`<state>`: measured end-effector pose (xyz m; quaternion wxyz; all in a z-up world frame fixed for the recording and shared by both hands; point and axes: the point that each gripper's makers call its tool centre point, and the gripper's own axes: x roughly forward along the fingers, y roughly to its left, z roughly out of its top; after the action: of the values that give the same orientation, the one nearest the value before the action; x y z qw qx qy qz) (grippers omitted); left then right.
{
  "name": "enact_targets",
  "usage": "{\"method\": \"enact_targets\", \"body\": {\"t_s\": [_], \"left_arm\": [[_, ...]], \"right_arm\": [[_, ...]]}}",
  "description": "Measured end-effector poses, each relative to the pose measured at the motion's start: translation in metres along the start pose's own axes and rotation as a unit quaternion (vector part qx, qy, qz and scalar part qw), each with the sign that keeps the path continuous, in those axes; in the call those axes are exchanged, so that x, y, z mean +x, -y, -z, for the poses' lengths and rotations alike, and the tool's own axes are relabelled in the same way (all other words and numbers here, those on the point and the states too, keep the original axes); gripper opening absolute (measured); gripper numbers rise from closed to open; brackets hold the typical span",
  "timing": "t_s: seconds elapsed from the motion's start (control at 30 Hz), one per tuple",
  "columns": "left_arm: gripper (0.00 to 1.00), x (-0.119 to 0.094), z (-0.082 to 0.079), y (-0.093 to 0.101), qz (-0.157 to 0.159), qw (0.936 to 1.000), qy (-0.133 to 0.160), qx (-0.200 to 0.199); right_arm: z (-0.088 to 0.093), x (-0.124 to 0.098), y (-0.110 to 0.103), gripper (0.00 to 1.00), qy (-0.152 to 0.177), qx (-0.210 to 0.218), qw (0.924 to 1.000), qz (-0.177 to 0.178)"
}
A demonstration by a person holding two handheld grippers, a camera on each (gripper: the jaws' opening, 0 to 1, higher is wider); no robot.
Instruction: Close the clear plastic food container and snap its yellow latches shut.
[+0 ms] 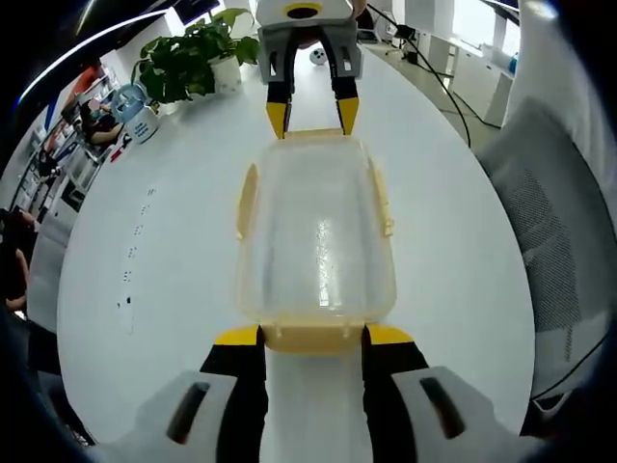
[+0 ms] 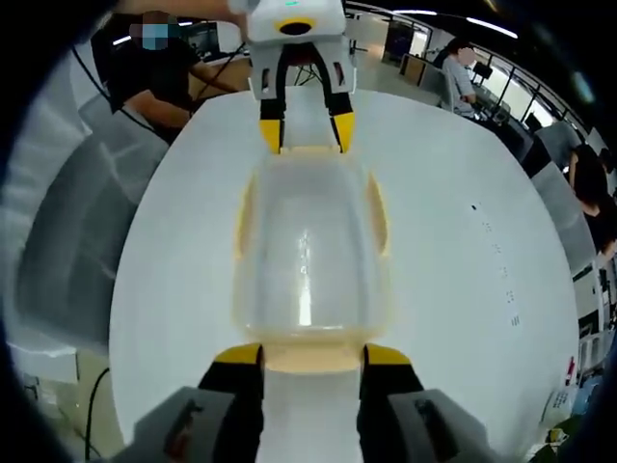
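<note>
Clear plastic food container [image 1: 316, 241] with its lid on lies at the centre of the frame on the white surface [image 1: 174, 280], yellow latches [image 1: 247, 201] along its long sides. The left hand-held gripper [image 1: 313, 336] sits at the lower centre of the left gripper view, jaws spread apart at the container's near end latch. In the right gripper view the right hand-held gripper [image 2: 313, 354] sits likewise, jaws apart at the opposite end, and a potted plant [image 1: 188, 58] stands at the upper left of the left gripper view.

Your left gripper [image 1: 313, 336] straddles the near yellow latch [image 1: 310, 338] of the clear container [image 1: 316, 236]; your right gripper [image 1: 311, 116] straddles its far end.
</note>
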<state>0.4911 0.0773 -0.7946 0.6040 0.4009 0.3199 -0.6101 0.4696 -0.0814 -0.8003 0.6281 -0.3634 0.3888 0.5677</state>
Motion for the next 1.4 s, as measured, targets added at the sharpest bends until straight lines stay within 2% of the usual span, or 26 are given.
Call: {"method": "enact_targets", "body": {"t_s": [0.57, 0.8, 0.97, 1.1, 1.17, 1.3, 1.4], "left_arm": [[0.37, 0.003, 0.002, 0.0, 0.014, 0.9999, 0.005, 0.0], [0.37, 0.001, 0.004, -0.002, 0.004, 1.0, 0.008, 0.002], [0.45, -0.005, 0.011, -0.007, -0.004, 0.9999, 0.003, -0.009], [0.44, -0.008, 0.013, -0.006, -0.007, 1.0, 0.0, -0.007], [0.44, -0.01, 0.016, -0.008, -0.017, 0.9998, -0.011, 0.003], [0.44, -0.012, 0.013, -0.008, -0.02, 0.9997, -0.005, -0.013], [0.44, -0.014, 0.008, -0.01, -0.028, 0.9995, 0.0, -0.018]], "right_arm": [[0.001, 0.002, 0.001, 0.36, -0.001, 0.002, 1.0, -0.008], [0.002, 0.004, 0.001, 0.37, 0.003, 0.016, 0.9998, -0.01], [0.002, 0.0, 0.0, 0.39, 0.011, 0.026, 0.9996, -0.01], [0.002, -0.006, 0.002, 0.4, 0.009, 0.018, 0.9998, 0.0], [0.003, -0.009, 0.002, 0.41, 0.012, 0.019, 0.9997, 0.006], [0.006, -0.01, 0.001, 0.41, 0.008, 0.026, 0.9996, 0.009], [0.002, -0.013, 0.002, 0.41, 0.019, 0.041, 0.9989, 0.013]]}}
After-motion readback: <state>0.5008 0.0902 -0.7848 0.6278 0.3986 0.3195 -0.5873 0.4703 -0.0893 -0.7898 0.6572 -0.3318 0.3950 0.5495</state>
